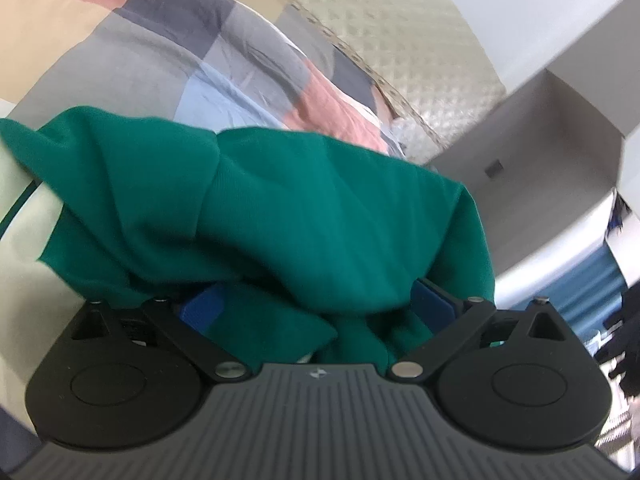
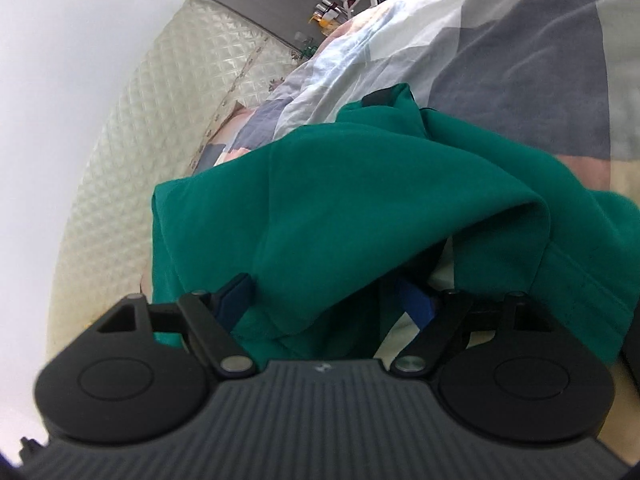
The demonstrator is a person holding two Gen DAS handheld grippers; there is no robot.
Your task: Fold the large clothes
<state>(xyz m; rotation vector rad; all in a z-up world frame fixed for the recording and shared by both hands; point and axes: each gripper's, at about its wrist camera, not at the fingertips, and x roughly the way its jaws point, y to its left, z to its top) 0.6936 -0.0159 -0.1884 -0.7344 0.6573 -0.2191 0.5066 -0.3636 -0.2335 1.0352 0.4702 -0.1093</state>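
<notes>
A large green garment (image 1: 304,208) lies bunched over a patchwork bed cover (image 1: 168,40). It drapes over my left gripper (image 1: 316,304), hiding the fingertips; only the blue finger bases (image 1: 200,308) show, set wide apart, with cloth bunched between them. In the right wrist view the same green garment (image 2: 360,200) covers my right gripper (image 2: 332,296); its blue fingers (image 2: 416,300) show at the base, spread apart, tips hidden under cloth. The garment hangs in loose folds from both grippers.
A quilted cream headboard (image 1: 400,32) stands behind the bed, also in the right wrist view (image 2: 168,112). A white wall and ceiling recess (image 1: 552,128) are at right. A shelf with small bottles (image 2: 332,10) is far off. Blue curtains (image 1: 592,280) show at right.
</notes>
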